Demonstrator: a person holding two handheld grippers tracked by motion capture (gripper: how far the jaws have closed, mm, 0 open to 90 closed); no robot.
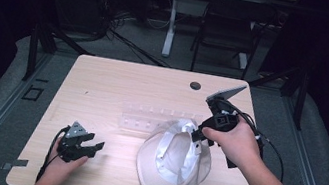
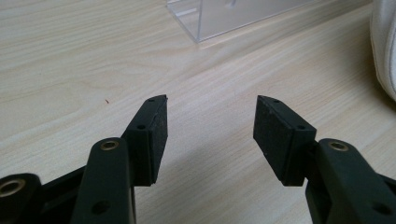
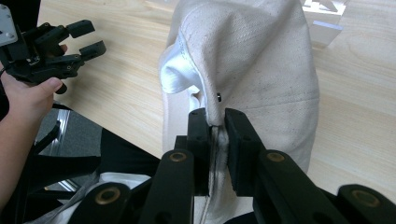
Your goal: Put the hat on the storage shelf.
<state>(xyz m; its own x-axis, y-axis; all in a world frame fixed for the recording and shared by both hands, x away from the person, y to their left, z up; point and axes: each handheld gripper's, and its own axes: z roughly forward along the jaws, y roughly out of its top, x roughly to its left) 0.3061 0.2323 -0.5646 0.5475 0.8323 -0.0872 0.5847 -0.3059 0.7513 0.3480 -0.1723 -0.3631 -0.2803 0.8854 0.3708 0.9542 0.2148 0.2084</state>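
Clamped on the rim of the soft, light cream cloth cap [image 3: 261, 65], which sags below it, the right gripper [image 3: 217, 140] holds well; the left gripper [image 2: 210, 135], jaws apart over bare tabletop [image 2: 70, 60], could take the limp opposite rim.

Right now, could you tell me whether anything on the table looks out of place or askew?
The white hat lies upside down, lining showing, its edge pinched and lifted by the right gripper. Nothing looks spilled or damaged.
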